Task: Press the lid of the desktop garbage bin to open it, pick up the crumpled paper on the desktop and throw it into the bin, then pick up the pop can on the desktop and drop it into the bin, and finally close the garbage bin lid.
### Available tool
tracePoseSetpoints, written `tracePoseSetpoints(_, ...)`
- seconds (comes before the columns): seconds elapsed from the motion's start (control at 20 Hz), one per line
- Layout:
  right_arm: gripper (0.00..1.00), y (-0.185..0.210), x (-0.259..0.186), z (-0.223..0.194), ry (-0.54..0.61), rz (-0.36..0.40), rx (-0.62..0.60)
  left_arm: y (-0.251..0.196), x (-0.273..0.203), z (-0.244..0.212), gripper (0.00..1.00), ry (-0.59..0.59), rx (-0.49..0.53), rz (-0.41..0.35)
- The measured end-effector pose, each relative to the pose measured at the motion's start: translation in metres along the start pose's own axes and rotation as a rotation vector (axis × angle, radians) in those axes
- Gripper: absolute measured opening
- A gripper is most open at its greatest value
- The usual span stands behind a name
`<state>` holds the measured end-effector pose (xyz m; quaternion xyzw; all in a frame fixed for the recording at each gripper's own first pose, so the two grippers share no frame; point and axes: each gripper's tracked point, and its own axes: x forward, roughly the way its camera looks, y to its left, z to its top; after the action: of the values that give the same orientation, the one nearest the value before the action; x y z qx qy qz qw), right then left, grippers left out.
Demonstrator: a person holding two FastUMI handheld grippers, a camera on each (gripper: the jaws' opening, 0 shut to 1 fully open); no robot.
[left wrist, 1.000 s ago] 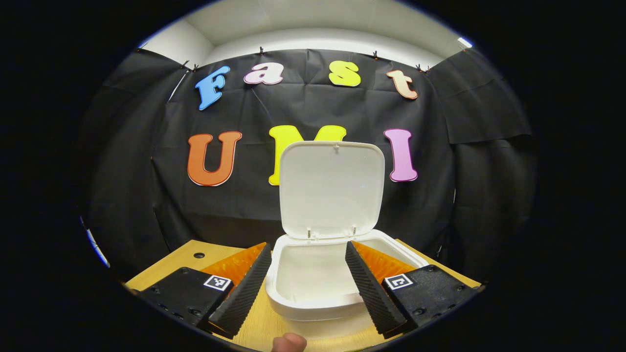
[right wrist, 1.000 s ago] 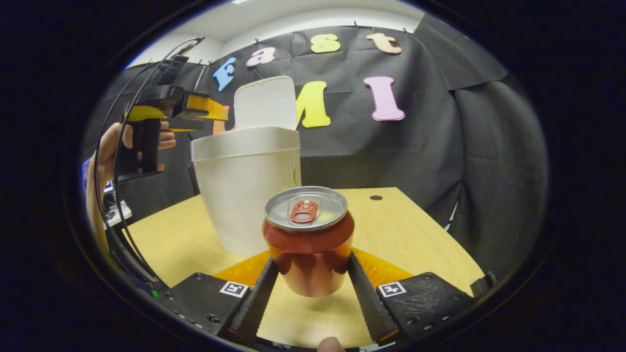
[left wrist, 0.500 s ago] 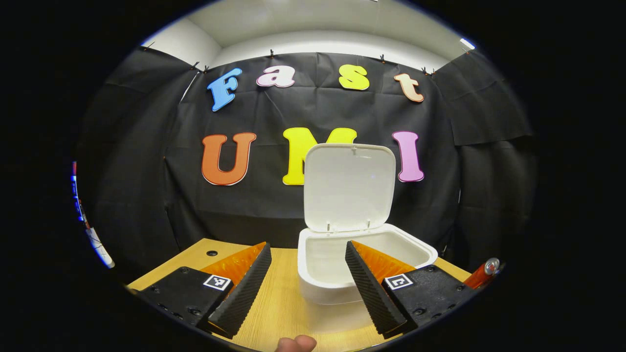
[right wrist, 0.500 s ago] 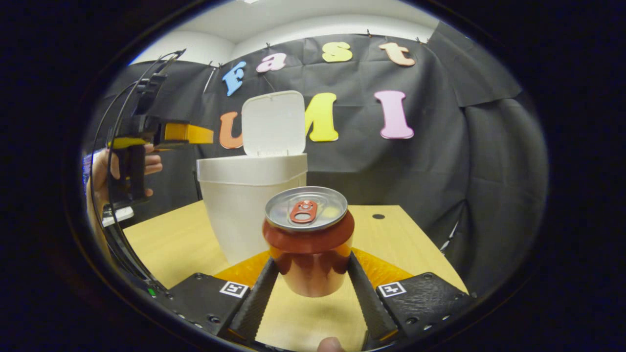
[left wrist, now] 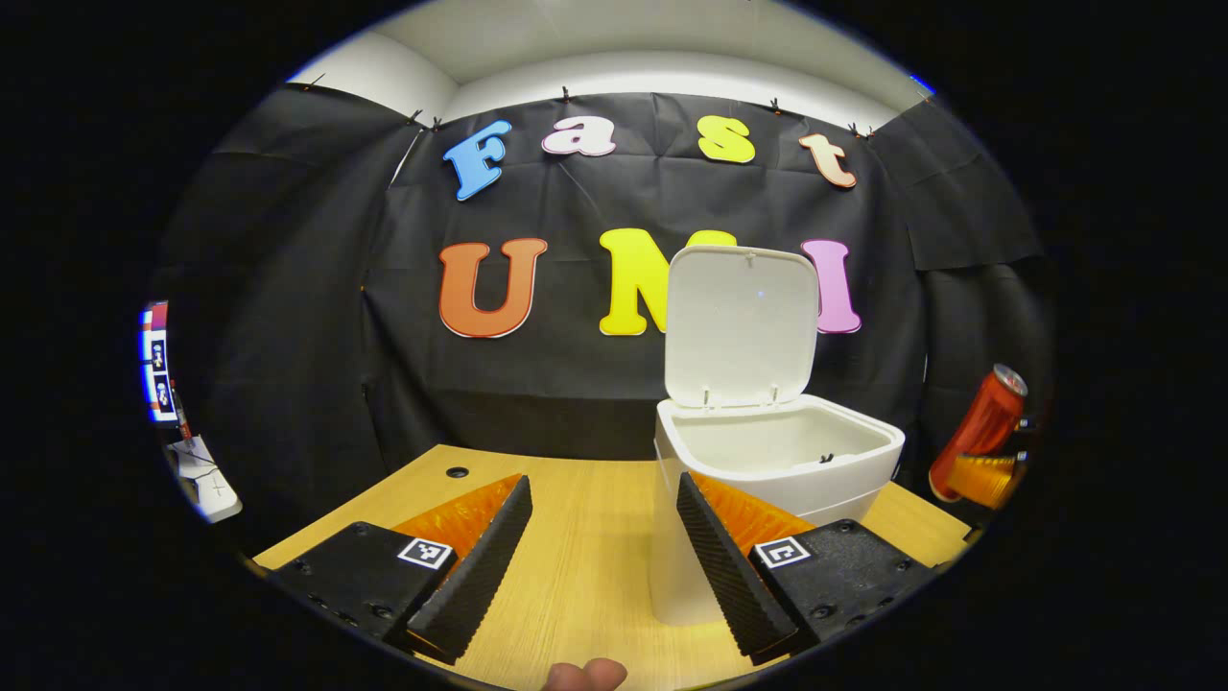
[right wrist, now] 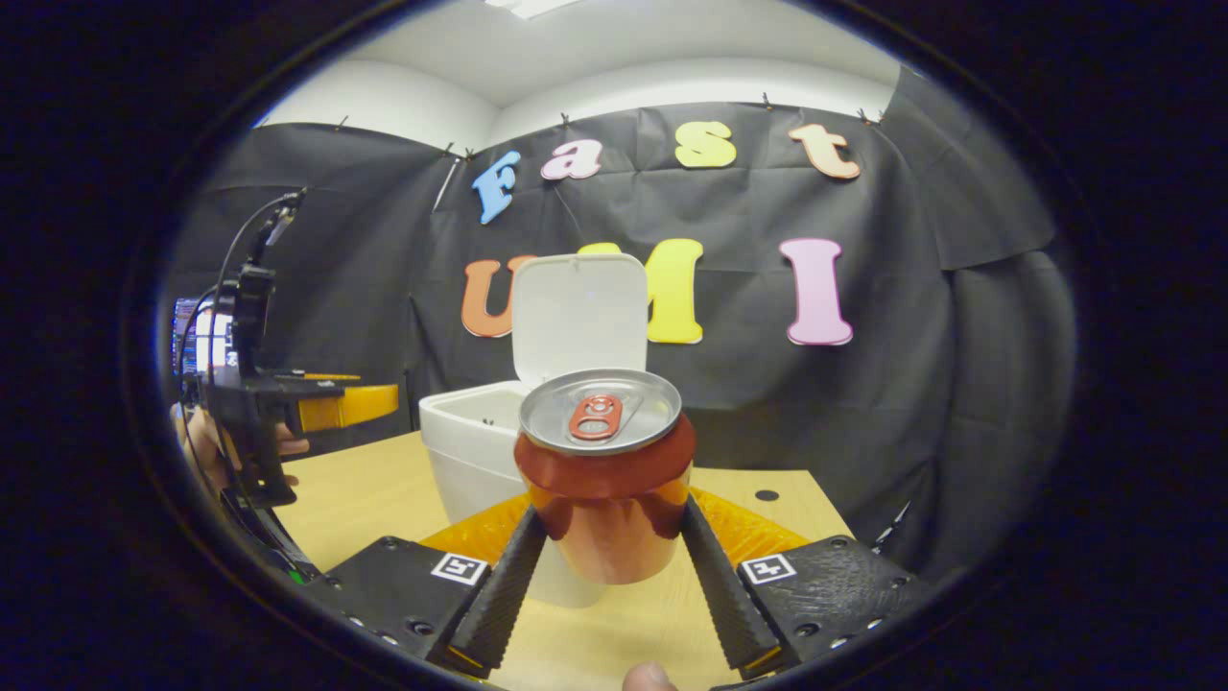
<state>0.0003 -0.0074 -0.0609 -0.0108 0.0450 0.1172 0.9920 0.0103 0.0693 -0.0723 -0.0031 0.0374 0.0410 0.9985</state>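
Observation:
The white desktop bin stands on the wooden table with its lid swung up and open. A red pop can sits upright between both fingers of my right gripper, lifted above the table near the bin's rim height. That can shows at the far right in the left gripper view. My left gripper is open and holds nothing, to the left of the bin. In the right gripper view the left gripper hangs at the left in a hand.
The wooden table has a small round hole near its back left corner and another hole at the right. Black cloth walls close in behind and at both sides.
My left gripper has drawn back to the left, away from above the bin. My right gripper has risen with the can, which now stands level with the bin's rim.

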Motion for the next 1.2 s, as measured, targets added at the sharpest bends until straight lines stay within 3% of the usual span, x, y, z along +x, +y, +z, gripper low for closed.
tracePoseSetpoints(0.25, 0.81, 0.026, 0.033, 0.035, -0.044, 0.044, -0.052, 0.02, -0.02, -0.023, 0.98, 0.005, 0.021, 0.041)
tracePoseSetpoints(0.5, 0.8, 0.044, 0.067, 0.06, -0.045, 0.087, -0.01, 0.033, -0.032, -0.054, 0.98, 0.036, -0.006, 0.076)
tracePoseSetpoints(0.65, 0.8, 0.041, 0.09, 0.076, -0.046, 0.076, 0.001, 0.038, -0.037, -0.064, 0.98, 0.057, -0.019, 0.083)
tracePoseSetpoints(1.2, 0.81, 0.042, 0.15, 0.089, 0.075, 0.084, 0.045, 0.042, -0.031, -0.061, 0.98, 0.052, -0.031, 0.081)
